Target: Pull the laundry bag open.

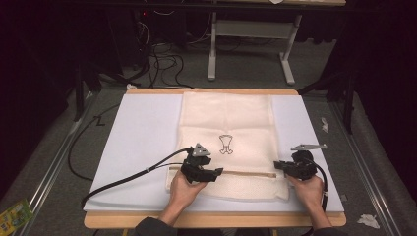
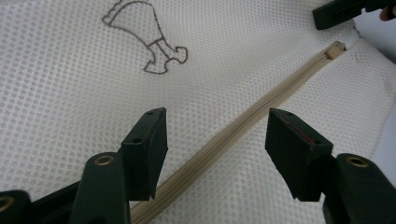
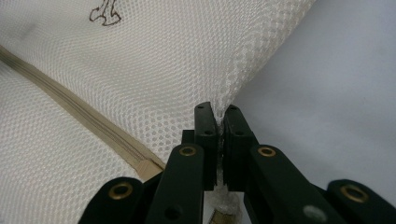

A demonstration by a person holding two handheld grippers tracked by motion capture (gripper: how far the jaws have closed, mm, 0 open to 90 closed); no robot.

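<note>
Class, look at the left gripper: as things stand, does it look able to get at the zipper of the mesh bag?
Probably yes. The left gripper hangs open straight over the zipper, jaws either side with nothing between. The right gripper pinches the mesh bag at its edge, off the zipper line.

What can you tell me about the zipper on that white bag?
The zipper is a beige strip, zipped shut, running straight across the white net bag near its front edge. It lies flat. The open left gripper hangs with one jaw on each side of it. The right gripper pinches the bag's edge by the zipper's end.
</note>
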